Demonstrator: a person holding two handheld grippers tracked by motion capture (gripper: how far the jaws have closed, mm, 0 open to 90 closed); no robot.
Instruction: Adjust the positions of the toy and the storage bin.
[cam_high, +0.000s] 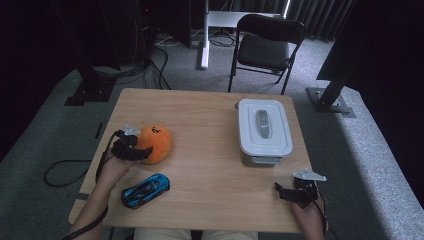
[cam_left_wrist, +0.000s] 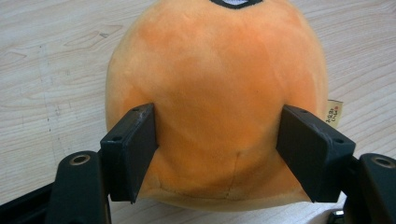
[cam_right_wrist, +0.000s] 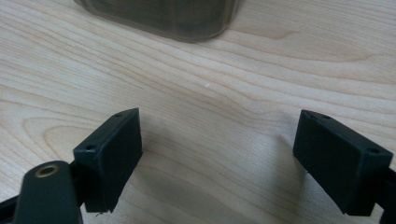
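An orange plush toy (cam_high: 157, 142) lies on the left part of the wooden table (cam_high: 210, 170). My left gripper (cam_high: 145, 152) reaches it from the left. In the left gripper view the plush (cam_left_wrist: 215, 88) sits between the two black jaws of the left gripper (cam_left_wrist: 217, 149). The pads lie along its sides and I see no dent, so the jaws stand open. A blue toy car (cam_high: 145, 190) rests near the front edge, just below that hand. My right gripper (cam_high: 281, 191) hovers low at the front right, open, with bare wood between its jaws (cam_right_wrist: 217, 154).
A grey lidded box (cam_high: 264, 127) stands on the right half of the table, and its lower edge shows at the top of the right gripper view (cam_right_wrist: 168, 18). A black folding chair (cam_high: 267, 45) and stand legs are on the carpet beyond the table.
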